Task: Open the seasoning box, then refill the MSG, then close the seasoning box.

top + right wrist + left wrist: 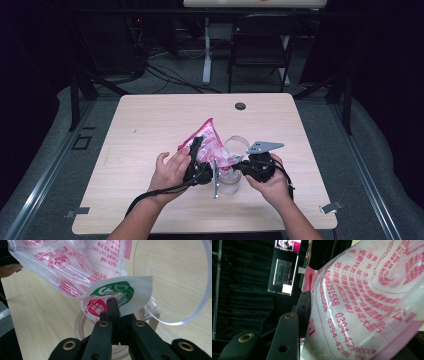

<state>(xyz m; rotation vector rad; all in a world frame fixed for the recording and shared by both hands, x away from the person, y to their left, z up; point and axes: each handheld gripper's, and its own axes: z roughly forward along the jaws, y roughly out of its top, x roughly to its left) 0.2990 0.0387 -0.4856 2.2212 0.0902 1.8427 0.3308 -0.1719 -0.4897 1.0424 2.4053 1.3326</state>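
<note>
- The bag point(209, 142), a pink-and-white plastic pouch printed with red Chinese characters and phone numbers, hangs tilted above the middle of the near half of the table, held between both grippers, and we see pale contents through its clear panels.
- The light wooden table point(150, 120) carries a dark round cable hole point(240, 106) near its far edge, well apart from the bag.
- Beyond the table we see a dark folding chair point(260, 47) and loose cables on the grey floor.
- A clear plastic cup point(233, 172) stands on the table just beside and under the bag's lower corner; in the right gripper view its rim point(175, 320) rises to the right of the bag.
- The left gripper point(196, 159) has its jaws spread around the fat body of the bag point(367, 305).
- The right gripper point(240, 166) has its jaws pinched tight on the bag's torn corner flap point(122, 293), which shows a green and red logo.
</note>
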